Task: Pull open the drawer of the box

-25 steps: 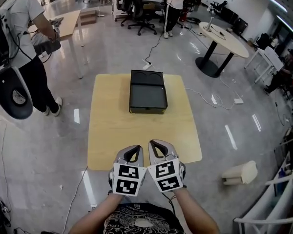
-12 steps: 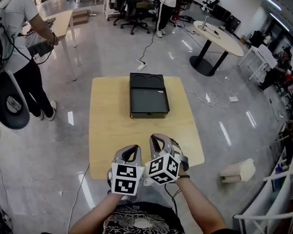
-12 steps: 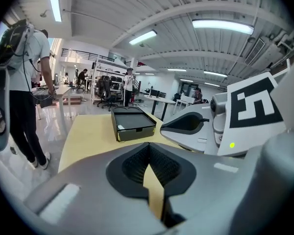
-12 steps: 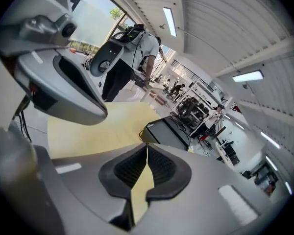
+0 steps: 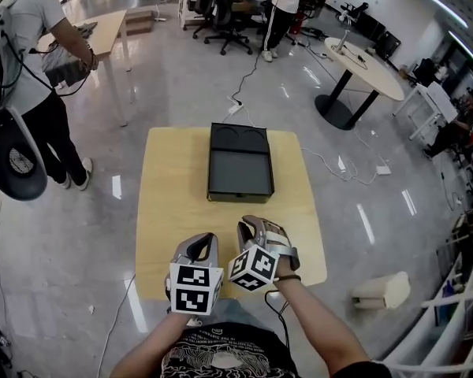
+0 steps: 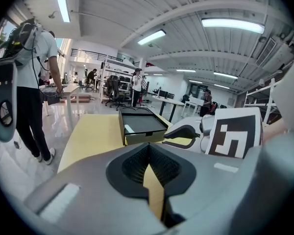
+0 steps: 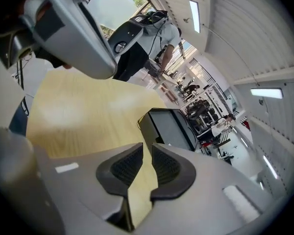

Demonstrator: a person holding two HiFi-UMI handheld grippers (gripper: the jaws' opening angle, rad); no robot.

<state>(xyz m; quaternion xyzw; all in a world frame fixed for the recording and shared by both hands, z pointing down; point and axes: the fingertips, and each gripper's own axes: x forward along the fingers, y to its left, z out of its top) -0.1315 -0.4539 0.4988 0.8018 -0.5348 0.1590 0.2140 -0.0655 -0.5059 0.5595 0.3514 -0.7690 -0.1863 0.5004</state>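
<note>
A black box point(image 5: 239, 164) lies flat on the far half of a light wooden table point(image 5: 173, 211); it also shows as the box point(image 6: 139, 125) in the left gripper view and the box point(image 7: 169, 129) in the right gripper view. Both grippers hover over the table's near edge, well short of the box. My left gripper point(image 5: 199, 246) is shut and empty, its pads meeting at the tip point(image 6: 148, 148). My right gripper point(image 5: 256, 231) is rolled to one side; its jaws point(image 7: 147, 153) stand a little apart and are opening, with nothing between them.
A person with a backpack point(image 5: 31, 69) stands left of the table. A cable point(image 5: 244, 85) runs over the floor behind it. Office chairs point(image 5: 221, 14) and a round table point(image 5: 363, 57) stand farther back. A white object point(image 5: 385, 288) lies on the floor at right.
The right gripper has rolled sideways and its jaws have parted from shut. Both grippers stay at the near table edge; the head view has shifted slightly.
</note>
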